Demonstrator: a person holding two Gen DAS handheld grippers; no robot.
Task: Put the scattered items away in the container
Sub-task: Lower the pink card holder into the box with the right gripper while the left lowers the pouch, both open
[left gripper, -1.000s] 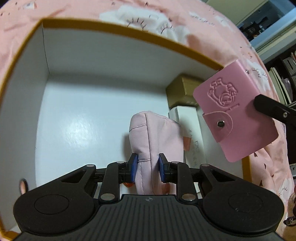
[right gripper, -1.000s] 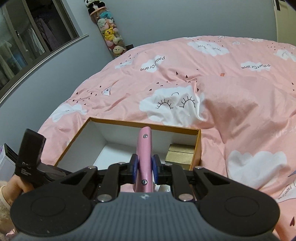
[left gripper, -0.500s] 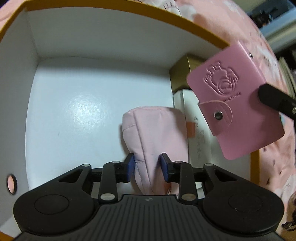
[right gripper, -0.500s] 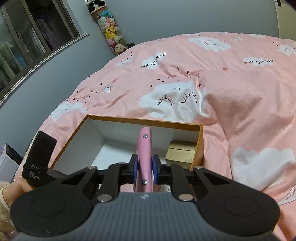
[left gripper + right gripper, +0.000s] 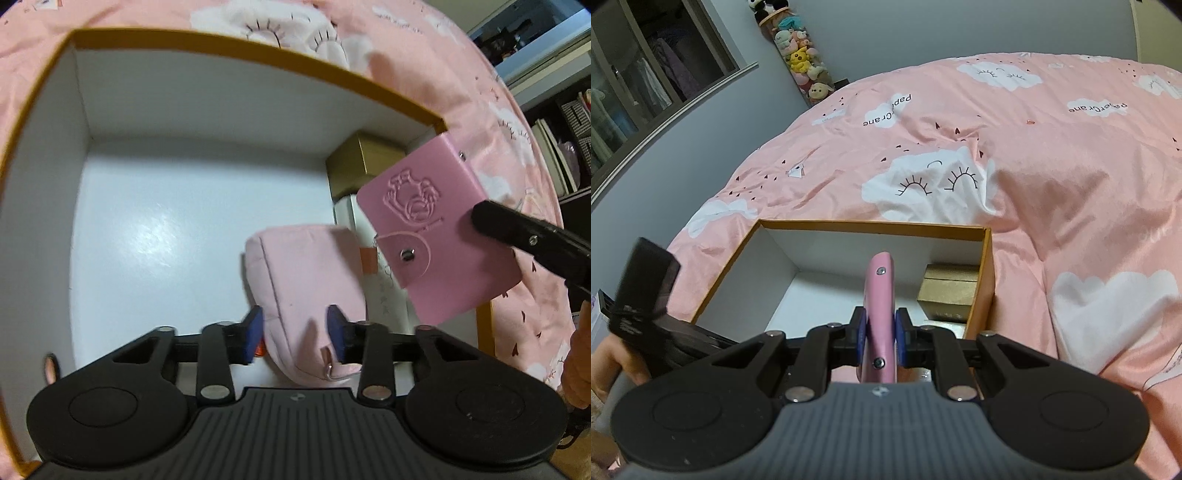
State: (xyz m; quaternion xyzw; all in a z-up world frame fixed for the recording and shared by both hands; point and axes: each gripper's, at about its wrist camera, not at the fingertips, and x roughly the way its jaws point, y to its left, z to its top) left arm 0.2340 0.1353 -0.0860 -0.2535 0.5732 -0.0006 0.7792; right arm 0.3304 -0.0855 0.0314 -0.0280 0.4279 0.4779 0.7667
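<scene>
A white box with an orange rim (image 5: 236,51) lies on the pink bedspread. On its floor lies a pale pink zip pouch (image 5: 306,273), leaning to the right. My left gripper (image 5: 294,334) straddles the pouch's near end. Its jaws are closing, but a gap shows beside the blue pads (image 5: 253,334), so they do not press on it. My right gripper (image 5: 881,336) is shut on a pink snap card holder (image 5: 881,295), held edge-up over the box's right side. The card holder (image 5: 436,229) shows its embossed face in the left wrist view.
A gold box (image 5: 365,162) sits in the container's far right corner, with a white carton (image 5: 388,306) in front of it. The left half of the box floor (image 5: 155,229) is bare. The bedspread (image 5: 1052,166) surrounds the box; shelves stand past the bed's right edge.
The left jaws widened off the pouch, which dropped from upright to lying on the box floor. The left gripper drew back a little. The right gripper kept its hold on the card holder.
</scene>
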